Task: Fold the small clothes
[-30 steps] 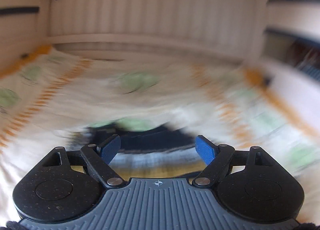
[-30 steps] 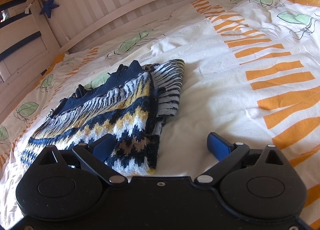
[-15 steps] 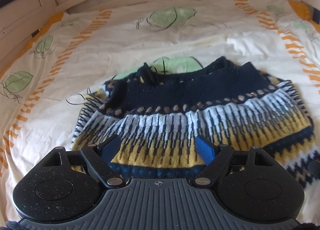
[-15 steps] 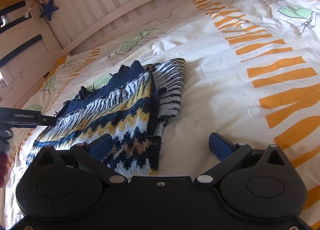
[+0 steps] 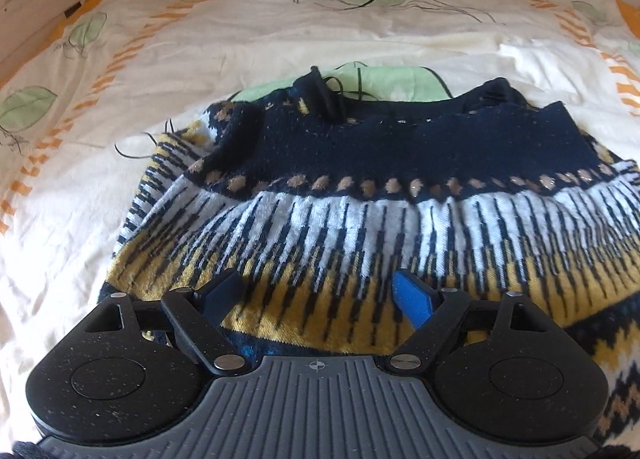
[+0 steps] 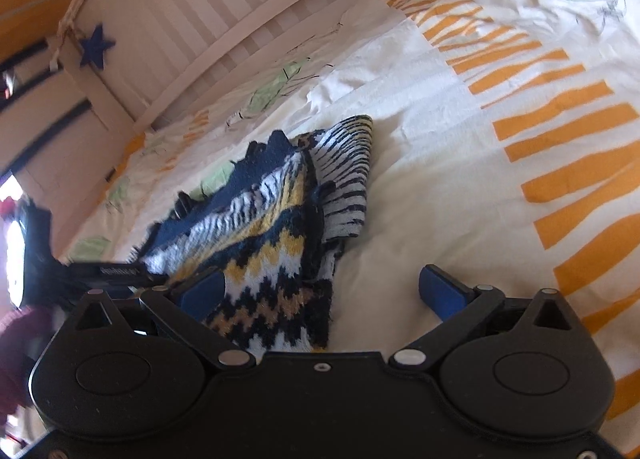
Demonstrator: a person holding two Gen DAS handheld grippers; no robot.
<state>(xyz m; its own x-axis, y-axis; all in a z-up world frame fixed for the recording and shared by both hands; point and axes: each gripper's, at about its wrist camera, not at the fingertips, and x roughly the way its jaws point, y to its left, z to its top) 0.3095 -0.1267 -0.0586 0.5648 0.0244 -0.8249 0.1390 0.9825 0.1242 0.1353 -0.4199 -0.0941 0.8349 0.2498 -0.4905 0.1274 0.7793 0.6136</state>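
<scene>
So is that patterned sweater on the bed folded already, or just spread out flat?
Partly folded. The sweater lies doubled, with layered edges stacked along its right side and a striped sleeve sticking out. Both claws are open, neither gripping it.

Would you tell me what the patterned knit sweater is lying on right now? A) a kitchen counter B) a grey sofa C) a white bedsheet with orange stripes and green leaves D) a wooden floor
C: the sweater rests on the leaf-printed, orange-striped bedsheet.

Navy, white and mustard zigzag-knit sweater (image 5: 400, 227); cream bed sheet (image 6: 460, 179) with orange stripes, green leaves; blue gripper pads (image 5: 412, 301).
</scene>
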